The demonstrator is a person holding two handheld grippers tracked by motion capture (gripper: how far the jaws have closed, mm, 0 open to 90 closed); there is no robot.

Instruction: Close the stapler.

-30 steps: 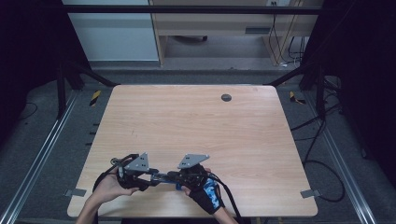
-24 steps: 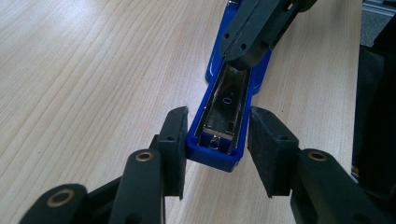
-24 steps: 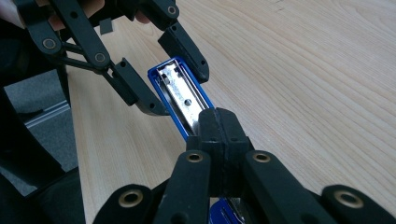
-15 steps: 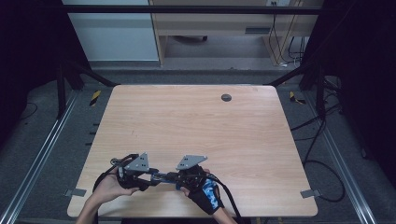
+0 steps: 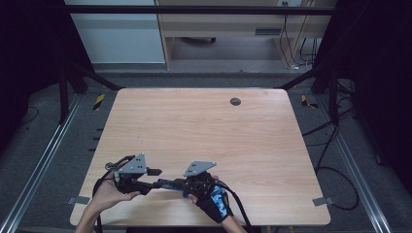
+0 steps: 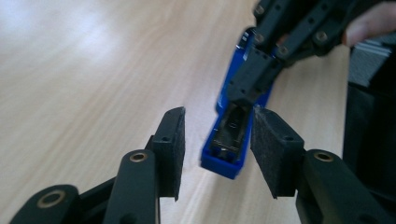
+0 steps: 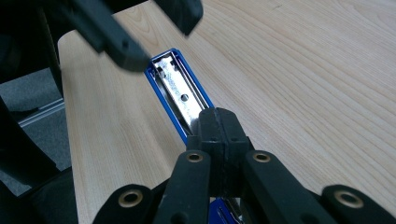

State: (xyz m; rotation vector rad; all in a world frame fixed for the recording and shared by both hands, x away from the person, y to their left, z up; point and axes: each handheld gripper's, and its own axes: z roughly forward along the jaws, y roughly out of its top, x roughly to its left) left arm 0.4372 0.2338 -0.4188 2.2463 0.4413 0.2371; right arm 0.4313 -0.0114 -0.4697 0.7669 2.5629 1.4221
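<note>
Now, easing spread left gripper (image 6: 215, 149), just opening, off blue stapler (image 6: 233, 135) near table (image 5: 204, 126) front edge; right gripper (image 7: 219, 121) pinching it.

You have the stapler (image 5: 167, 184) lying on the tabletop (image 5: 204, 131) near its front edge, between your left claw (image 5: 151, 177) on its left and your right claw (image 5: 187, 184) on its right, the round grommet (image 5: 235, 101) far behind.

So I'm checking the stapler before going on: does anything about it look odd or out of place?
Yes. The blue stapler lies open on the table, its metal staple channel bared. The right gripper is shut over its near end, while the left gripper, jaws just opening, straddles the far end without pressing it.
</note>
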